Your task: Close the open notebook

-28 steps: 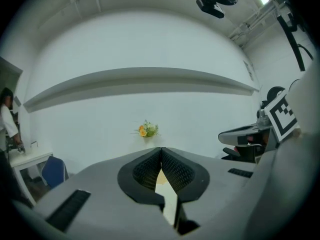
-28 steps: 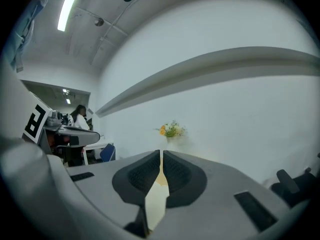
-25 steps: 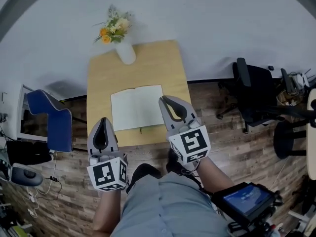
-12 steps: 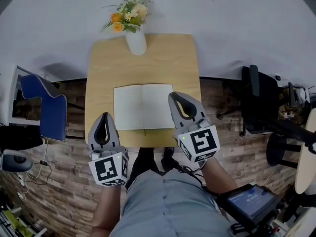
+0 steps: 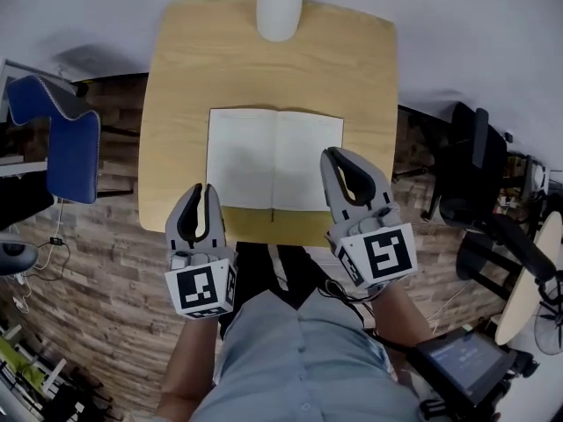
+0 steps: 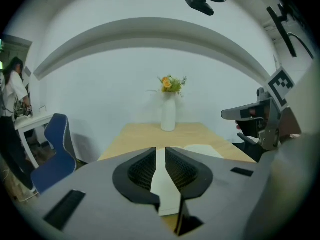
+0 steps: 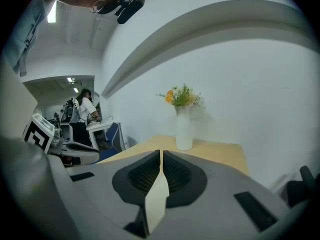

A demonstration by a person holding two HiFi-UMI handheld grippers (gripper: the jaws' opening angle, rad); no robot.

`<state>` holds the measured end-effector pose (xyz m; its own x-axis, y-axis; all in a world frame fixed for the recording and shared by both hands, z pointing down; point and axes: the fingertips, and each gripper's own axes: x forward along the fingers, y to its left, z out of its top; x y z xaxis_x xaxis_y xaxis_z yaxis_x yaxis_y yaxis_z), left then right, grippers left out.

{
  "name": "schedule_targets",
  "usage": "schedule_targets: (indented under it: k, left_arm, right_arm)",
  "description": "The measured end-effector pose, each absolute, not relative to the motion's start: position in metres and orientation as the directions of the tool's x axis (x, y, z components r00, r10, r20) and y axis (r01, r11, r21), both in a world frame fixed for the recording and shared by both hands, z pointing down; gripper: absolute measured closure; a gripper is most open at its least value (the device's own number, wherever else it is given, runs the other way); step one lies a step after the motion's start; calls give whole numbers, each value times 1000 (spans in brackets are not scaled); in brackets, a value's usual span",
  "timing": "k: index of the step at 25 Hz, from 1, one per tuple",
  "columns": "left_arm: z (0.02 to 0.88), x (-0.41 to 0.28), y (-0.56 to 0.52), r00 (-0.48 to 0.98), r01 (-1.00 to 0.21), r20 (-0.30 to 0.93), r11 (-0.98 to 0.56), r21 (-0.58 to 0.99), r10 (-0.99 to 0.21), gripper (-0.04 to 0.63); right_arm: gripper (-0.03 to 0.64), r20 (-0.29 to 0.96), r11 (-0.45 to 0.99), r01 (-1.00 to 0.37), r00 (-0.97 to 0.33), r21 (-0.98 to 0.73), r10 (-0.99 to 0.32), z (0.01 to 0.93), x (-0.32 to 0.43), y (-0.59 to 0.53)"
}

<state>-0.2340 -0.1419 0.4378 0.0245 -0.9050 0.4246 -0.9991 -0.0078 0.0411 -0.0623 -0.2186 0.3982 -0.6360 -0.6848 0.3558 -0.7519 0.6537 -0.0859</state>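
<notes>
Centred on the pale wooden desk, in the head view, an open white paper notebook lies flat. Its spine points away toward the white vase, and the spread's long axis runs side to side. The left tool hangs by the near edge, and the right tool is over the right page's near corner (contact unclear).

Left gripper view: the jaws have just been opening to a narrow, empty gap.

Right gripper view: the jaws are together, empty.

I judge this the approach. Next, one cover's outer edge must be caught and folded across the spine.

Notebook pages cream; table pale wood; vase white; chair blue; floor brown plank pattern
</notes>
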Motion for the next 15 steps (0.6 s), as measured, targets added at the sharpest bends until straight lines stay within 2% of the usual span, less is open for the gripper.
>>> schedule_targets:
  k: [5, 10, 15]
  left_arm:
    - [501, -241, -135, 45, -996, 511, 1, 89, -858, 441]
    - [547, -247, -125, 33, -993, 592, 40, 110, -805, 413]
    - [580, -251, -117, 16, -991, 651, 75, 111, -759, 411]
  right_arm:
    - [568, 399, 660, -746, -634, -88, -662, 436, -72, -226]
    - [568, 436, 661, -745, -627, -92, -646, 458, -71, -229]
    - [568, 461, 661, -744, -621, -94, -634, 478, -68, -227]
